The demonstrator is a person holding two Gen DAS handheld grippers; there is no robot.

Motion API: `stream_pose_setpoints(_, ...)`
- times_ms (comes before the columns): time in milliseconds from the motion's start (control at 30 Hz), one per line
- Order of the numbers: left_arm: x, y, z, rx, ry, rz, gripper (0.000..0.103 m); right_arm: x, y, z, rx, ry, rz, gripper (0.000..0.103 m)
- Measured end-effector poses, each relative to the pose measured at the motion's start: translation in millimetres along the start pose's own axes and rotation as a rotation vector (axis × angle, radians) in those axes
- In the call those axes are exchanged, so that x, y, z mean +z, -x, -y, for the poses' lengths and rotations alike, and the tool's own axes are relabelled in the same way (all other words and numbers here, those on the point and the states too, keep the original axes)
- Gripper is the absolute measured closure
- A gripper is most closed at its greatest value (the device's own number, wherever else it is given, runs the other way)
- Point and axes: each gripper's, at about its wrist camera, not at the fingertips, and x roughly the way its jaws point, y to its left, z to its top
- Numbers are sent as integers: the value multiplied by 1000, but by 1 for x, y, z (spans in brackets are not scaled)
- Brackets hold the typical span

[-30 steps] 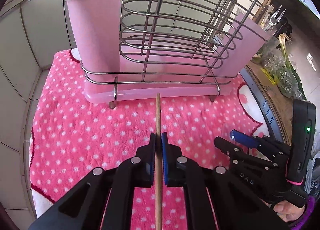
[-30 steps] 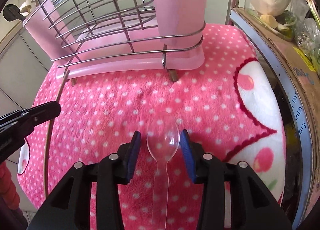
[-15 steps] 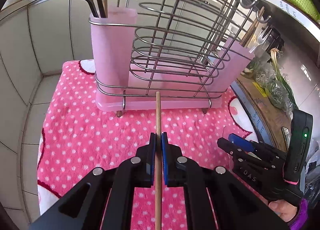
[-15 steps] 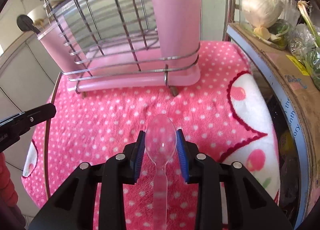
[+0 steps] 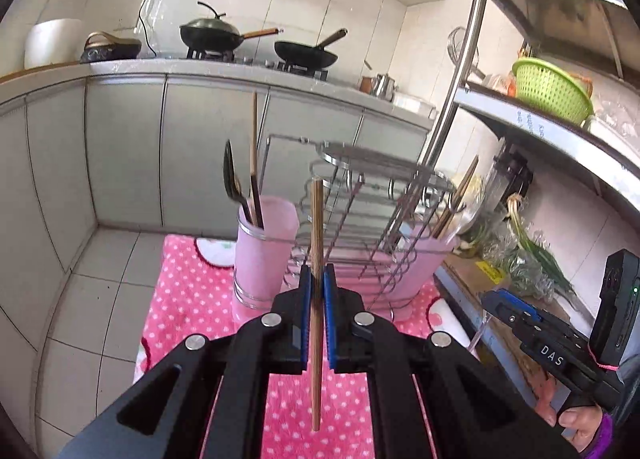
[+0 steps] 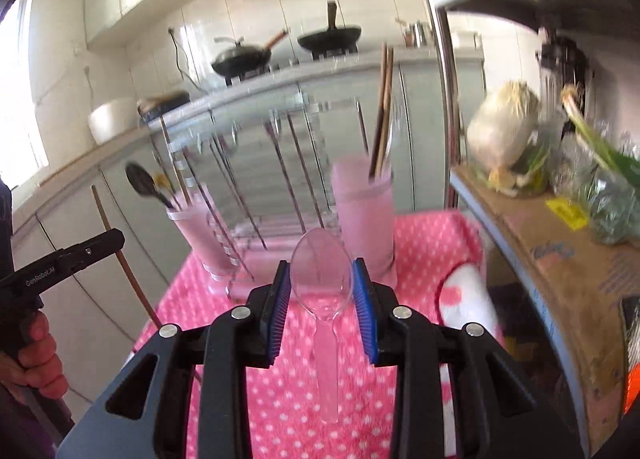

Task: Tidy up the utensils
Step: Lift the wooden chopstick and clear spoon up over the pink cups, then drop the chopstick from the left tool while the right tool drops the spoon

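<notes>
My left gripper (image 5: 316, 283) is shut on a wooden chopstick (image 5: 317, 227) and holds it upright, lifted above the pink dotted cloth (image 5: 192, 291). My right gripper (image 6: 320, 279) is shut on a clear plastic spoon (image 6: 322, 271), bowl forward, also lifted. Ahead stands a wire rack (image 5: 372, 211) with two pink cups. The left cup (image 5: 264, 243) holds a dark spoon and chopsticks. The right cup (image 6: 362, 211) holds brown chopsticks. The left gripper (image 6: 64, 259) with its chopstick shows at the left of the right wrist view.
A metal shelf post (image 5: 452, 99) rises at the right, with a green basket (image 5: 552, 91) on its shelf. Vegetables (image 6: 508, 139) lie on a cardboard box (image 6: 560, 267) at the right. Grey cabinets and a counter with pans (image 5: 212, 39) stand behind the rack.
Both grippers have risen and tilted up from the cloth, each carrying its utensil. The rack now sits lower in view and the kitchen behind shows.
</notes>
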Motion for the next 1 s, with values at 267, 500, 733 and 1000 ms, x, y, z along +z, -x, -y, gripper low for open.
stream_pose_setpoints(267,83,32,4,17,-13,214,98,82,21,-3,14,16,161,71)
stream_pose_setpoints(500,131,25,6,71,-38,335,98,138,12,4,-13,20,291,71)
stream_pose_setpoints(733,136,-9,-4,132,-61,332,98,149,-24,8,-49,44,299,71)
stream_pose_setpoints(1000,113,-52,-22,138,-52,226,98,112,-68,20,-70,36,192,71)
